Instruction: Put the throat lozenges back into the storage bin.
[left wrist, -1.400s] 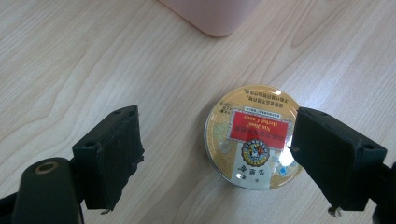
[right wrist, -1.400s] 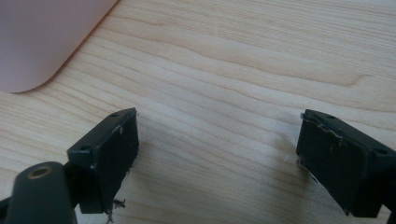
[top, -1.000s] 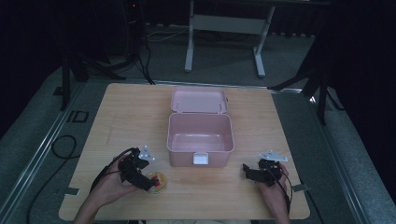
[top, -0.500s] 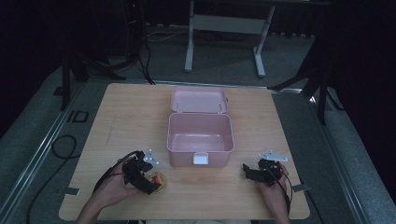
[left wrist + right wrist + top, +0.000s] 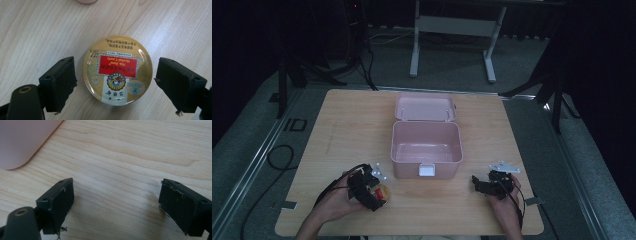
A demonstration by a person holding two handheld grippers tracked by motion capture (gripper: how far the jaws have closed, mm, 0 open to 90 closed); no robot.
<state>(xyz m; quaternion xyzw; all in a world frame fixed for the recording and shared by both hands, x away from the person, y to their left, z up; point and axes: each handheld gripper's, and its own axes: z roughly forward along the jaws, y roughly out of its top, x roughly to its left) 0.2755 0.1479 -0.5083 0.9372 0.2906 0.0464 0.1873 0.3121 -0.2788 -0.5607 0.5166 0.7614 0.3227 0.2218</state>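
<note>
A round gold candy tin [image 5: 117,70] with a red label lies flat on the wooden table [image 5: 347,130]. My left gripper [image 5: 116,83] stands open around it, one jaw on each side with small gaps to the tin's rim. From above, the tin [image 5: 383,190] sits just right of the left gripper [image 5: 371,196], near the front left of the table. My right gripper [image 5: 116,206] is open over bare wood, nothing between its jaws; in the high view the right gripper [image 5: 479,184] rests at the front right. An open pink box [image 5: 427,170], empty, stands between them, its lid [image 5: 426,107] folded back.
A corner of the pink box [image 5: 22,140] shows at the upper left of the right gripper view. Small pale bits [image 5: 378,171] lie by the box's front left corner. Cables trail from both grippers off the table's front edge.
The left gripper has shifted slightly forward and right, bringing its jaws around the tin. The right gripper has stayed still.
</note>
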